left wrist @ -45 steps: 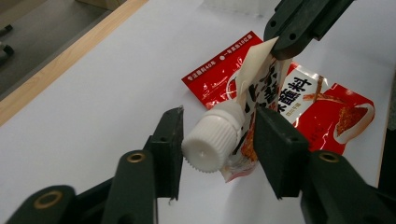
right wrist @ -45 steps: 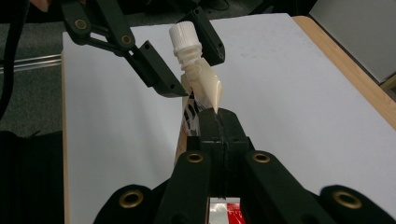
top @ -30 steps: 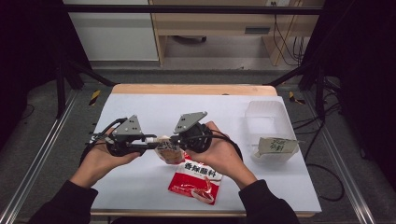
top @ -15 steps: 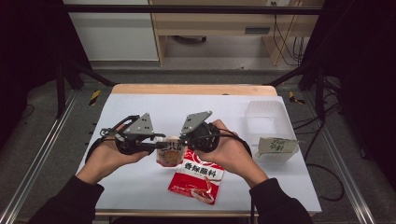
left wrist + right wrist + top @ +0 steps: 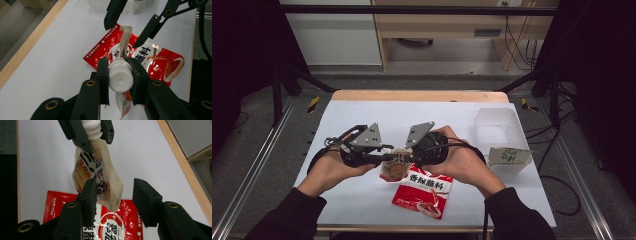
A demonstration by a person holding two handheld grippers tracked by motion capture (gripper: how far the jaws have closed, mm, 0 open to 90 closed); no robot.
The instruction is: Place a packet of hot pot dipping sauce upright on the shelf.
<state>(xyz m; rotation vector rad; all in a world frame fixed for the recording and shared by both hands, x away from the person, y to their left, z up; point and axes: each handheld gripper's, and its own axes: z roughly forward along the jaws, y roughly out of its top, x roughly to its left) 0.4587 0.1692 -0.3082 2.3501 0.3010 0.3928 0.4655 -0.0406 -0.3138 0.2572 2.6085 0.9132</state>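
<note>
A small spouted pouch point(image 5: 393, 170) with brown print hangs between my two grippers over the middle of the white table point(image 5: 362, 120). My left gripper point(image 5: 120, 75) is shut on its white ribbed cap point(image 5: 120, 78), and the pouch body point(image 5: 125, 40) points away from it. My right gripper point(image 5: 116, 195) has just been opening; its jaws stand apart around the pouch's lower end point(image 5: 100, 175) without pressing on it. Under the pouch a red printed packet point(image 5: 424, 192) lies flat on the table.
A clear plastic tub point(image 5: 497, 127) stands at the table's right side, with a small green-printed packet point(image 5: 508, 156) in front of it. The table's wooden far edge point(image 5: 417, 95) runs along the back. The person's hands and dark sleeves come in from the bottom.
Both hands have shifted a little to the right with the pouch between them. The right gripper's jaws have let go of the pouch, which now hangs from the left gripper.
</note>
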